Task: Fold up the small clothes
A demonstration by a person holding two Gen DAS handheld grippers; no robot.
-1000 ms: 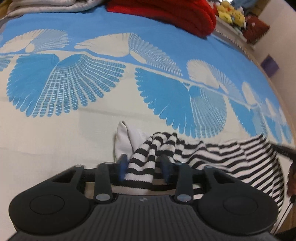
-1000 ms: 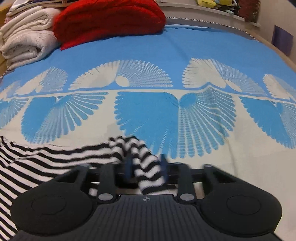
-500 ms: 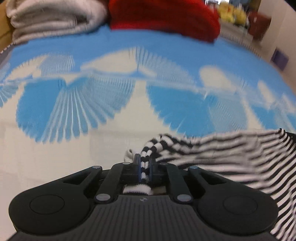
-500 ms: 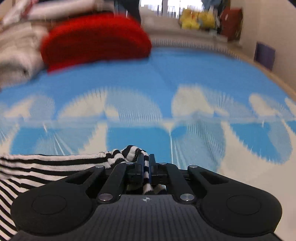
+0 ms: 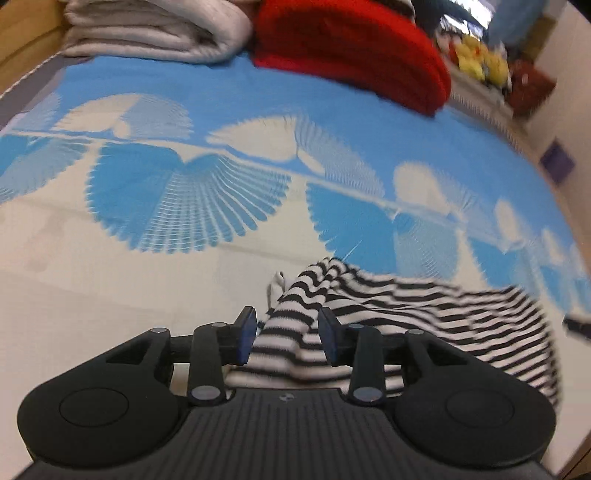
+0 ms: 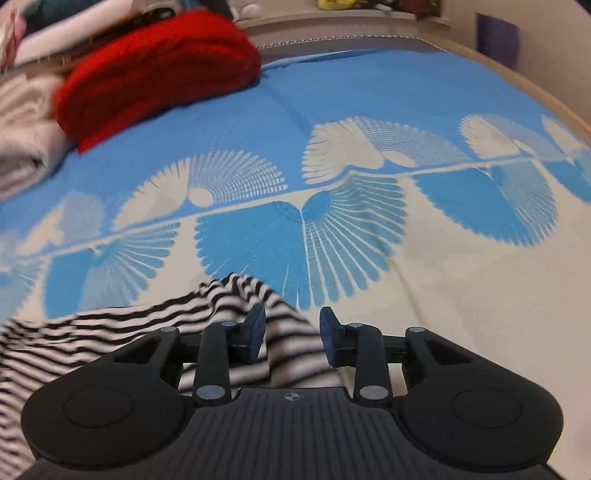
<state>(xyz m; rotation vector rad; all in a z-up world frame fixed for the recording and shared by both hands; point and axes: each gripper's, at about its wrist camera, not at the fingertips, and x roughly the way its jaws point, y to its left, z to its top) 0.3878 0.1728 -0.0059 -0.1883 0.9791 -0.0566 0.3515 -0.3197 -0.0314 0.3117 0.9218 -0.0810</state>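
A small black-and-white striped garment (image 5: pixel 388 295) lies on the blue and cream bedspread (image 5: pixel 184 192). In the left wrist view my left gripper (image 5: pixel 287 338) is open, and the garment's left corner lies loose between its blue pads. In the right wrist view the same garment (image 6: pixel 129 328) stretches to the left, and my right gripper (image 6: pixel 291 334) is open with the right corner lying between its fingers (image 6: pixel 328 332). A bit of white lining (image 5: pixel 275 286) shows beside the left corner.
A folded red blanket (image 5: pixel 351 55) and stacked pale blankets (image 5: pixel 155 33) lie at the head of the bed. Yellow plush toys (image 5: pixel 476 62) sit on a ledge behind. The bed's wooden edge (image 6: pixel 517 74) and a purple box (image 6: pixel 496 37) are to the right.
Both grippers were shut on the garment's corners half a second ago and have now opened, letting the corners go. The garment has dropped onto the bedspread.
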